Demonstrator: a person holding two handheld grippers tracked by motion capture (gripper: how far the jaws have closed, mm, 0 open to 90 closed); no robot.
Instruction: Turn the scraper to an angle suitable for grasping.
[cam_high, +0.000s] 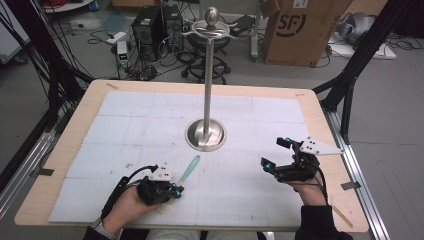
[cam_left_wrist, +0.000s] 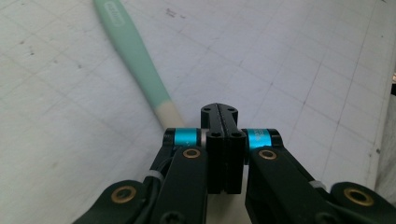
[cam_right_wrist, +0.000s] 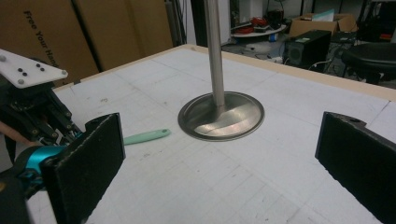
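Observation:
A mint-green stick (cam_high: 190, 169) with a cream end lies flat on the white gridded mat (cam_high: 250, 115), pointing toward the metal stand. My left gripper (cam_high: 177, 190) is low at the stick's near end with its jaws pressed together. In the left gripper view the stick (cam_left_wrist: 135, 51) runs up and left, its cream end slipping under the left gripper (cam_left_wrist: 219, 109) beside the jaws, not between them. My right gripper (cam_high: 277, 155) hovers at the right with its jaws wide apart and nothing between them. The right gripper view (cam_right_wrist: 224, 158) faces the stick (cam_right_wrist: 147, 136).
A tall metal stand with a round base (cam_high: 205, 135) and hooks on top (cam_high: 212, 27) rises from the mat's middle; its base (cam_right_wrist: 222, 116) lies ahead of the right gripper. The wooden table edge (cam_high: 320, 95) borders the mat. Cardboard boxes, computers and a stool sit on the floor beyond.

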